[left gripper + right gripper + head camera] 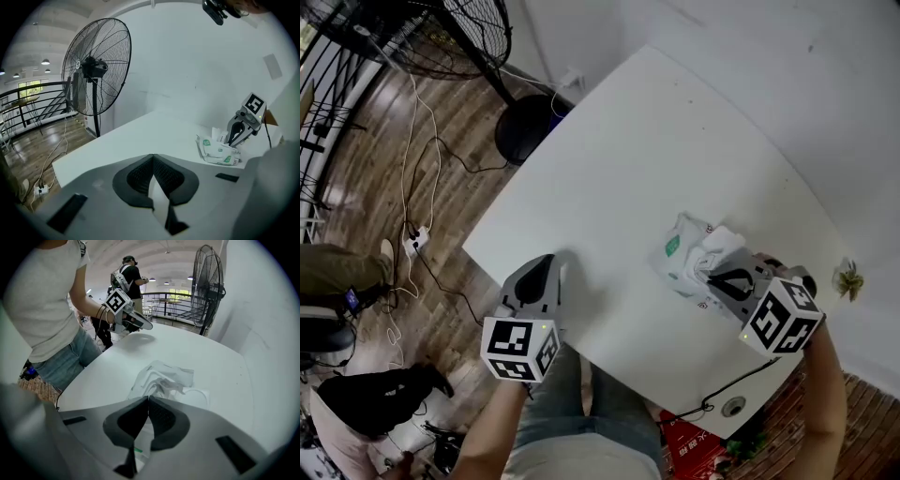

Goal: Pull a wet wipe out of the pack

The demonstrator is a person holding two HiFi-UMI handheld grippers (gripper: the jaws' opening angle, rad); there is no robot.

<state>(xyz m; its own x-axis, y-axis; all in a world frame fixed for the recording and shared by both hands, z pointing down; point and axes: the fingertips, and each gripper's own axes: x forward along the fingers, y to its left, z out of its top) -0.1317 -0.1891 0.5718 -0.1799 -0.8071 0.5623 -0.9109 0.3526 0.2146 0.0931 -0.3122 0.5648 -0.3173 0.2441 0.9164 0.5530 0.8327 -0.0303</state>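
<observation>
On a white worktop [619,187], toward its right end: a soft white wet-wipe pack with green labels [680,261], lying flat, with a crumpled white wet wipe [719,242] bunched up out of its top.
- Right tongs [724,278]: over the pack, tips closed on the near edge of the wipe. Their grey body covers the pack's near side in the head view.
- Left tongs [546,274]: well apart from the pack, at the worktop's near left edge, pressed tip to tip with nothing between.
- Surroundings: a black wire-cage pedestal fan [441,28] on the wooden floor beyond the left corner; a white power strip [414,242] with trailing cables; a red printed bag [689,445] below the near edge.
- Left gripper view only: a black railing [28,101], and the wipe standing upright just beside the right tongs.
- Right gripper view only: a second person in a black top [130,275], far behind the worktop.
</observation>
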